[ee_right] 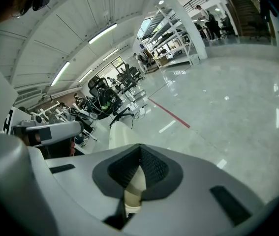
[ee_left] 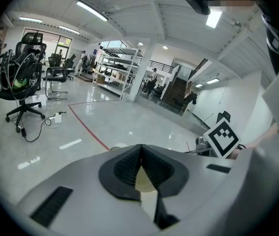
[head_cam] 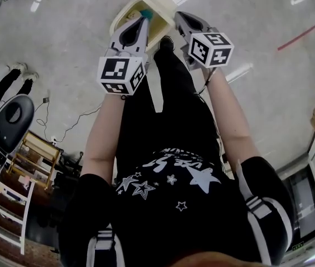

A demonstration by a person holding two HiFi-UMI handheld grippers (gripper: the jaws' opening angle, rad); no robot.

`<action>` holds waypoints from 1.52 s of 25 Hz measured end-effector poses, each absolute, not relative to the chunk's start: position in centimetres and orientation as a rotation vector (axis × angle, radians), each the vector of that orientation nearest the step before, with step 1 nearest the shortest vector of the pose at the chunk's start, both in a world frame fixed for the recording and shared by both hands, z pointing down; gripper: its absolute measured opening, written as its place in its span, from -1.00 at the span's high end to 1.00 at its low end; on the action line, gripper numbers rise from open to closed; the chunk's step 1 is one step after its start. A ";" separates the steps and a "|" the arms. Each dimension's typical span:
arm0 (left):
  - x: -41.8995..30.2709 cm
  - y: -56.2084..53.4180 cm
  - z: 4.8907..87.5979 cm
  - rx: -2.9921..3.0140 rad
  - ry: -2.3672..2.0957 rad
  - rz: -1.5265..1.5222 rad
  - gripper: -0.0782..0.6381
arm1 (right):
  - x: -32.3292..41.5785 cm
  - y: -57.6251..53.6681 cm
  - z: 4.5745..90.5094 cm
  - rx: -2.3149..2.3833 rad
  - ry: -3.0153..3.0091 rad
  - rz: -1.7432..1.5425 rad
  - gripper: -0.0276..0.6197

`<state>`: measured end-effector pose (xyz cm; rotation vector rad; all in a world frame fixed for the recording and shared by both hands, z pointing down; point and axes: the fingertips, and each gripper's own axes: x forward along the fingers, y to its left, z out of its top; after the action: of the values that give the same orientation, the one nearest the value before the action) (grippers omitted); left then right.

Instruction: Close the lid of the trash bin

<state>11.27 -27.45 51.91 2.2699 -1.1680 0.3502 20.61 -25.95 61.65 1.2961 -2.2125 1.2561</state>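
A cream trash bin (head_cam: 125,11) stands on the floor ahead of the person's feet, and its lid (head_cam: 161,2) stands raised at its right side. Something teal (head_cam: 146,14) shows inside. My left gripper (head_cam: 144,20) hangs over the bin's opening with its jaws together, holding nothing. My right gripper (head_cam: 179,16) is beside the raised lid, jaws also together and empty. In the left gripper view the jaw tips (ee_left: 140,147) meet, with cream plastic showing below them. In the right gripper view the cream lid (ee_right: 120,133) rises just beyond the shut tips (ee_right: 140,147).
Pale glossy floor surrounds the bin, with a red tape line (head_cam: 299,36) at right. An office chair (head_cam: 10,118) and a wooden rack (head_cam: 32,157) sit at the left, with cables (head_cam: 71,124) nearby. A cabinet edge (head_cam: 304,196) is at the lower right.
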 end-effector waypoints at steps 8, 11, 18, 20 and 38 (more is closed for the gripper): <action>7.2 -26.4 54.4 2.240 -1.158 0.358 0.75 | 15.1 -24.0 63.4 1.226 -2.192 1.258 0.90; 6.1 -25.3 55.1 2.234 -1.129 0.383 0.75 | 13.7 -22.4 63.8 1.227 -2.170 1.263 0.90; 4.6 -23.8 58.3 2.219 -1.027 0.434 0.75 | 10.9 -20.0 64.9 1.246 -2.126 1.288 0.90; 4.6 -23.4 59.3 2.222 -1.003 0.469 0.75 | 10.5 -19.5 65.2 1.251 -2.121 1.299 0.90; 0.9 -20.6 68.6 2.089 -0.947 0.683 0.75 | 5.6 -16.0 71.2 1.146 -2.033 1.341 0.90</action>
<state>0.94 -20.64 68.55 2.0887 -0.9468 0.6831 5.65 -16.01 71.23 1.1461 -2.0335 1.3405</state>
